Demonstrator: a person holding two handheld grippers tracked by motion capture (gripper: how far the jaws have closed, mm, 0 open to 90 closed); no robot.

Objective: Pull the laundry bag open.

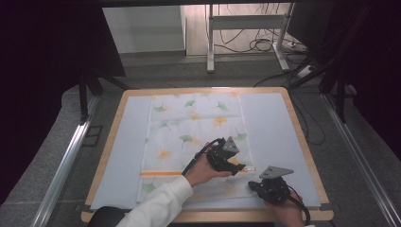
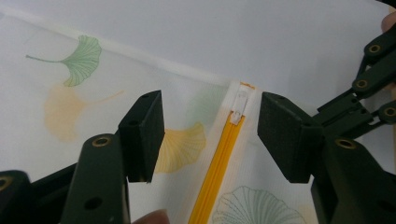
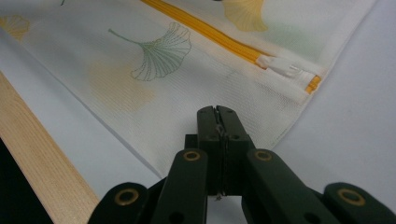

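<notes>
White mesh printed with ginkgo leaves, the zippered bag (image 1: pixel 196 142) lies flat on the pale mat of the wooden table (image 1: pixel 302 137) in the high view, its orange zipper (image 1: pixel 161 173) running across the near end. The left gripper (image 1: pixel 242 167) points at the zipper's right end; the right gripper (image 1: pixel 253 185) sits just nearer the person at the bag's near right corner.

In the left gripper view, the jaws stand spread wide, and the white zipper pull (image 2: pixel 239 106) lies straight ahead between them, the zipper's long axis running away along the gap. This hand is the better placed for the pull. A fingertip is cut off at the bottom edge.

In the right gripper view, the jaws are pressed together over the bag's near edge; a sliver of cloth seems pinched between them, though the jaws hide the contact. The pull (image 3: pixel 282 67) lies ahead and to the right.
</notes>
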